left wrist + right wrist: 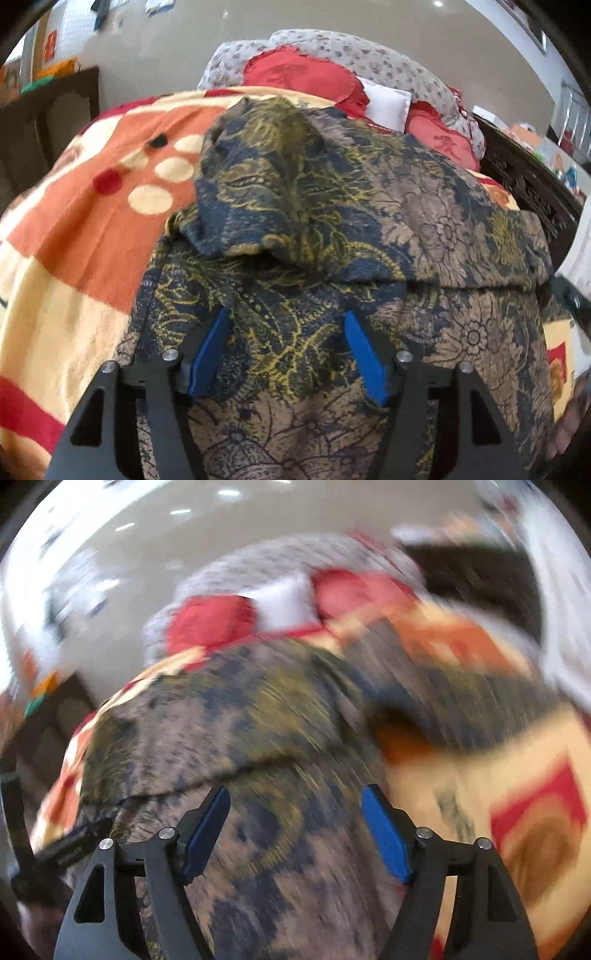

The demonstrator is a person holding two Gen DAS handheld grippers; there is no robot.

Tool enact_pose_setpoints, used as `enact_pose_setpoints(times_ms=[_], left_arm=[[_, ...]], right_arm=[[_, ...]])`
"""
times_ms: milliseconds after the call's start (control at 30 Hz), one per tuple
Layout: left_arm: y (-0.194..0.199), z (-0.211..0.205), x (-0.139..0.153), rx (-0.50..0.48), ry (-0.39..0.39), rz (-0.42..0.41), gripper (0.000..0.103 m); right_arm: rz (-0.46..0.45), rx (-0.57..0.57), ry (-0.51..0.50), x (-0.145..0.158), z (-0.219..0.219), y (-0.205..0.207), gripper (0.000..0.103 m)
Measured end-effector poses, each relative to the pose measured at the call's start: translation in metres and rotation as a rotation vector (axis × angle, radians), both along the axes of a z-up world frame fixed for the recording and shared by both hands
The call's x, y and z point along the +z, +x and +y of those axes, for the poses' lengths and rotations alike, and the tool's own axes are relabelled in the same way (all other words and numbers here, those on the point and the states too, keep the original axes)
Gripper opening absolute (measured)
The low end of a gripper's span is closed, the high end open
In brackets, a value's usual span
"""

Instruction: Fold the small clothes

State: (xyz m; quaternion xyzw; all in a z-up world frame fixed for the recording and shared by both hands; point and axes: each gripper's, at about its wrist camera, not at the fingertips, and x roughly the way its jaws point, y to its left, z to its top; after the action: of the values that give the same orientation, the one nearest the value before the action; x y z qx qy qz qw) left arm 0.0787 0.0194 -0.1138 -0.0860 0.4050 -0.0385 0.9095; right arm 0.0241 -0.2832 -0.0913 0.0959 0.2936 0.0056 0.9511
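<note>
**Left wrist view: a fold laid, both grippers free of the cloth**

At the bottom of the left wrist frame we see our left gripper (286, 325) with its blue pads spread apart, nothing pinched between them; the patterned garment (332, 229) lies flat beneath. Just above the fingertips, mid-frame, a flap of that garment is turned back over itself, its folded edge running across the middle of the picture. To the left and lower right the orange and cream bedspread (74, 229) shows bare. Farther up, at the top centre, red and grey-printed pillows (295, 70) are stacked against the wall.

In the blurred right wrist frame, our right gripper (295, 805) sits at the bottom, fingers wide apart and empty over the same cloth; the bedspread fills the lower right.

We judge that one fold is just set down and the next is not yet begun. The next move, as we read it, calls for picking a free edge or corner, closing on a single thickness, and carrying it over without dragging the flap already laid.
</note>
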Motion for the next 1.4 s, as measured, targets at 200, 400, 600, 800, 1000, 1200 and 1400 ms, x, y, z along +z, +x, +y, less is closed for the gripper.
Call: enact_pose_setpoints(times_ms=[200,400,600,800,1000,1200,1400], left_arm=[[0.002,0.001,0.003,-0.003,-0.031,-0.007,0.07],[0.001,0.008,0.003,0.006,-0.071,-0.017,0.07],[0.0,0.01,0.004,0.014,-0.084,-0.021,0.07],[0.0,0.011,0.003,0.02,-0.086,-0.021,0.07],[0.001,0.01,0.003,0.023,-0.077,-0.016,0.07],[0.001,0.01,0.003,0.021,-0.076,-0.016,0.07],[0.001,0.009,0.003,0.022,-0.072,-0.013,0.07]], right_arm=[[0.156,0.288,-0.031,-0.013,0.035,0.088,0.067],[0.21,0.219,0.021,-0.034,-0.023,0.078,0.035],[0.158,0.129,0.211,-0.022,-0.061,0.043,0.044],[0.182,0.11,0.169,-0.042,-0.055,0.048,0.045],[0.119,0.135,0.236,-0.038,-0.057,0.071,0.049],[0.125,0.079,0.351,-0.045,-0.068,0.09,0.021],[0.119,-0.028,0.315,-0.047,-0.089,0.063,0.019]])
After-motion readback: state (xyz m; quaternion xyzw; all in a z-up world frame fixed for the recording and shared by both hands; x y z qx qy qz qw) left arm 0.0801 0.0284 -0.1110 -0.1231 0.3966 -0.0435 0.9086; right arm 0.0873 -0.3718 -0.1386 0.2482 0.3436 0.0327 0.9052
